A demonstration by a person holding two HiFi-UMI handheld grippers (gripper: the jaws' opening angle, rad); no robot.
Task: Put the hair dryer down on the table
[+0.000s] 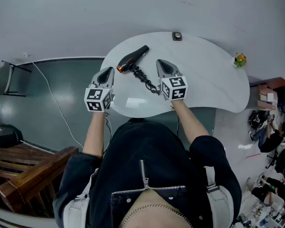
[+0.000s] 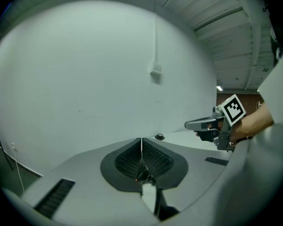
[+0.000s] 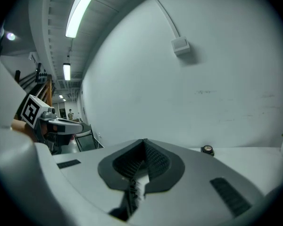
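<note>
White bench (image 1: 206, 75) carries the black hair dryer (image 1: 133, 59), lying flat with its coiled cord (image 1: 145, 78) trailing toward me, between my left tool (image 1: 106, 74) and right tool (image 1: 164, 67), whose jaws I read as closed together and empty.

Glossy table (image 1: 206, 75), blk plastic dryer (image 1: 135, 56)

Left hand-held gripper (image 1: 106, 74) and right hand-held gripper (image 1: 164, 67) hover, jaws together.
</note>
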